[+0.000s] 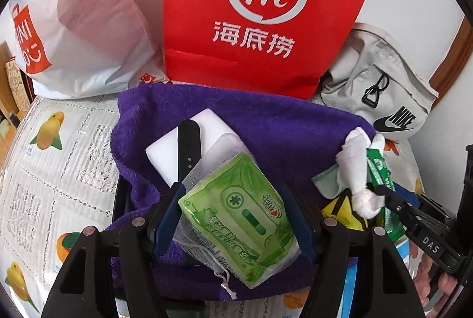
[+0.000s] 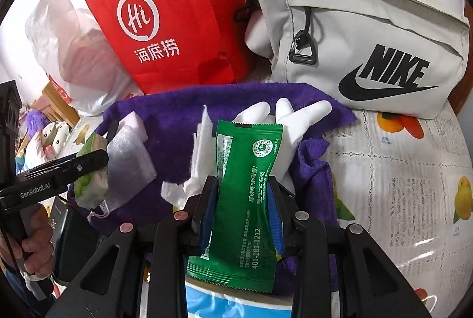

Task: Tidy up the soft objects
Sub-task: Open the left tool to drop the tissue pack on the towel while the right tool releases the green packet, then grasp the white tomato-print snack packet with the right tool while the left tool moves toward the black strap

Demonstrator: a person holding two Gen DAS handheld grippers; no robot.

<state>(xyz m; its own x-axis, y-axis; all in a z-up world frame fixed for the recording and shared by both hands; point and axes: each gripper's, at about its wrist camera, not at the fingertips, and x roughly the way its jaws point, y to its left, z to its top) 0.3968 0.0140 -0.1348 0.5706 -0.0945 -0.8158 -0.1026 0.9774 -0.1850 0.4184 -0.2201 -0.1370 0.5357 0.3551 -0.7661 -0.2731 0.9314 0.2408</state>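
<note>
Tissue pack [image 1: 239, 226], light green and pillowy, sits pinched between the left gripper [image 1: 233, 217] pads over the purple towel's [image 1: 280, 126] near edge; its slick wrap could squirt free if squeezed unevenly. Right gripper [image 2: 241, 211] clamps a dark green sachet [image 2: 245, 199] at its waist, crumpling it. White glove [image 2: 283, 117] and mesh pouch [image 1: 204, 167] might snag and drag along, judging by the overlap.
</note>
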